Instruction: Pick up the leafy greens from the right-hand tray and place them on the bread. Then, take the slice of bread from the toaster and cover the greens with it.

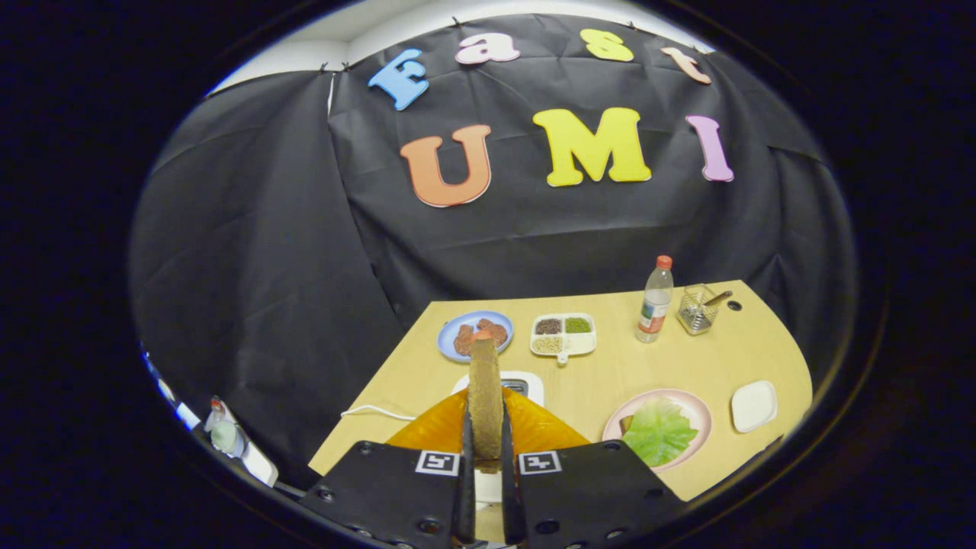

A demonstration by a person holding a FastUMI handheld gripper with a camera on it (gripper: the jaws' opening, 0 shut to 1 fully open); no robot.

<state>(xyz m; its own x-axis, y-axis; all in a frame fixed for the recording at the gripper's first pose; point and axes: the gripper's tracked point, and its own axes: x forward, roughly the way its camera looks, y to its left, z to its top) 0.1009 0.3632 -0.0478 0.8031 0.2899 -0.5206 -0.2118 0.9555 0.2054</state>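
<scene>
Gripper view: jaws clamp one bread slice (486, 396); one lettuce leaf (659, 431) on pink plate (690, 402).

The tool (486, 465) is matt black, seemingly plastic, its two fingers pressed flat on a slice of bread (486, 396) with a coarse, porous brown crust. The tabletop (610, 377) shows a smooth pale wood-look finish. A pink plate (690, 404) appears glossy and carries crinkled green leaf (657, 432). The bottle (655, 299) is clear plastic with an orange cap. The small holder (695, 309) is wire mesh metal. The booth wall (290, 229) is matt black cloth, creased.
</scene>
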